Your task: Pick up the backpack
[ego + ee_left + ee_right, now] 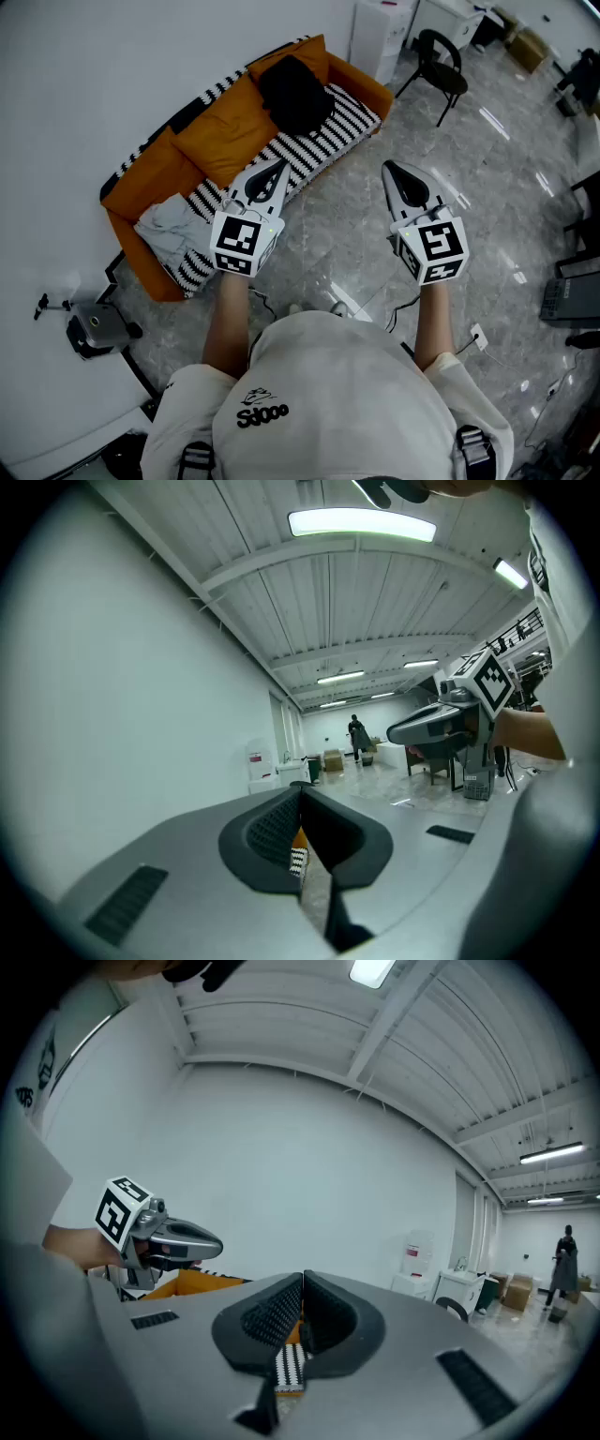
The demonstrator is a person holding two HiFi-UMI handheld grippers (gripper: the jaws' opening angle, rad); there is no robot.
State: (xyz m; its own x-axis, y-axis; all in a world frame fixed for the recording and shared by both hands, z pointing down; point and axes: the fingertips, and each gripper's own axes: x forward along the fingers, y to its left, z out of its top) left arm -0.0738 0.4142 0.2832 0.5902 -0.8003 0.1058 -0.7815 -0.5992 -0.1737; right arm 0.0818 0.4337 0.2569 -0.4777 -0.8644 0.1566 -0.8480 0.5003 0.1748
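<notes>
The person faces an orange sofa [230, 131] set against a white wall, and there is the black backpack [295, 94]. It sits on the sofa's striped seat cover [337, 127] toward the far end, up against the orange back cushions. A bundle of grey cloth [173, 232] lies at the sofa's near end. Both tools are held out roughly level and are clear of the backpack. The left hand-held gripper [272, 174] has its jaws pressed fully together with nothing between them, its tip over the sofa's front edge. The right hand-held gripper [397, 178] is closed and empty too, over the glossy grey floor [487, 178] beside the sofa. A black chair [441, 70] stands past the sofa's far end.
</notes>
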